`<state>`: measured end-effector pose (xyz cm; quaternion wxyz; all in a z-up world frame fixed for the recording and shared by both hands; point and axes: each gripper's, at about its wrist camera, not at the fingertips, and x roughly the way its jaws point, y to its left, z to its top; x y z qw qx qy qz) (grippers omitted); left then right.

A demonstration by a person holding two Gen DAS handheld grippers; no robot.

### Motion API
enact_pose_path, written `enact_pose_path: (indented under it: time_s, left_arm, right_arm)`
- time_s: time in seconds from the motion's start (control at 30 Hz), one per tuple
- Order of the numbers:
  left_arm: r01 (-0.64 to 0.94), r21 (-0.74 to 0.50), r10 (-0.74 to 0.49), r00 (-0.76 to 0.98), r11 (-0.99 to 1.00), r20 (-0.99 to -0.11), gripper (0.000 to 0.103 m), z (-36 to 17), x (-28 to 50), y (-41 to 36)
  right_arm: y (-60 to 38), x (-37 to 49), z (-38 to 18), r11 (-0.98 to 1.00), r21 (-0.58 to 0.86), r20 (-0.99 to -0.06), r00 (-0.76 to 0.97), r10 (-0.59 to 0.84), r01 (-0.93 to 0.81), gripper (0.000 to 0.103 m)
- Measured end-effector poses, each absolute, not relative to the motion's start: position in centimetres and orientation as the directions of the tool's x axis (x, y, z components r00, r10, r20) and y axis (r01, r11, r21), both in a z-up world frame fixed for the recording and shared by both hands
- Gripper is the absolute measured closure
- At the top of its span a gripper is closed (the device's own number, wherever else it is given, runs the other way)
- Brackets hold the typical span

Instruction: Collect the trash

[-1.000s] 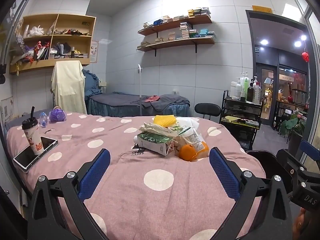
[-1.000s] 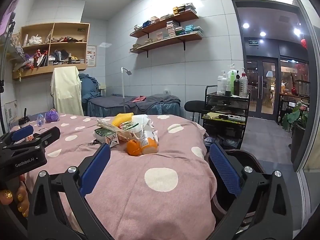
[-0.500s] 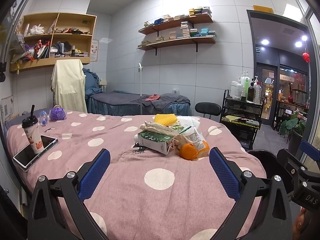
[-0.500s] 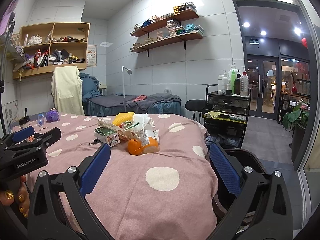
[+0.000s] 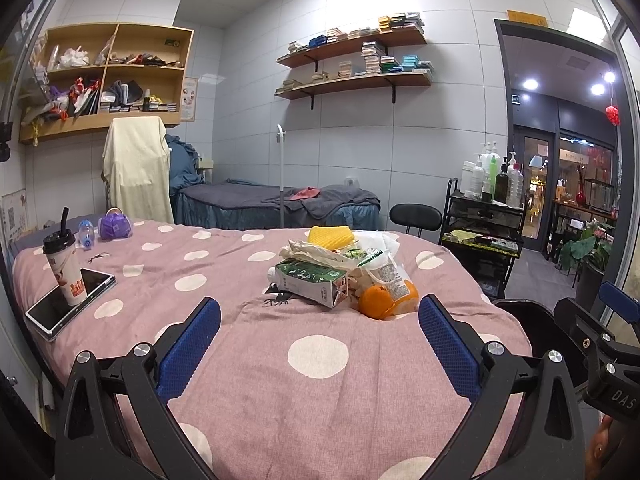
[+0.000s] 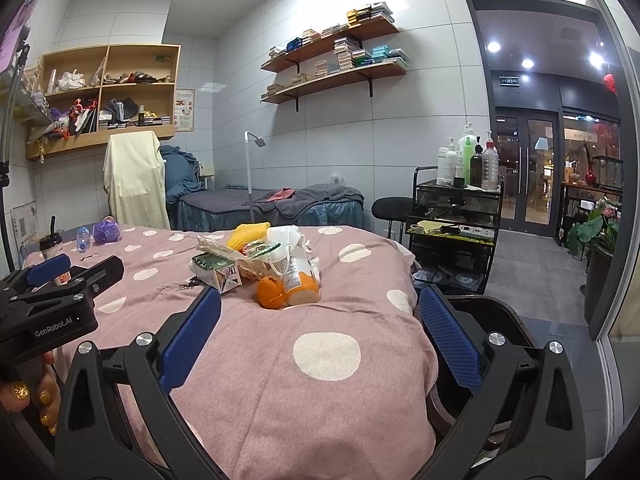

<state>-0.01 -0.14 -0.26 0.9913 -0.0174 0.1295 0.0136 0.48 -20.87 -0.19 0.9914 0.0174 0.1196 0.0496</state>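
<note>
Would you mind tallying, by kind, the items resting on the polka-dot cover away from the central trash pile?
Lidded cup with straw: 1
Tablet under the cup: 1
Small clear bottle: 1
Purple pouch: 1
Total: 4

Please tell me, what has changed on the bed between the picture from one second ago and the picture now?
Almost nothing. Both views drift only slightly. The left hand-held gripper and right hand-held gripper stay open and empty, short of the trash pile. The pile, cup and phone lie as before.
</note>
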Motion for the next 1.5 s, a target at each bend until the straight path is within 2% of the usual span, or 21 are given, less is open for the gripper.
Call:
enact_pose_path:
  time_s: [1.5]
  left_arm:
    - [-0.030,-0.035,0.019,0.961,0.999,-0.276,0.006,-1.02,0.29,-0.03]
  right_arm:
    - [-20.77,0.69,-0.31,0.993,0.061,-0.257,0.960,0.114,-0.102,0.005]
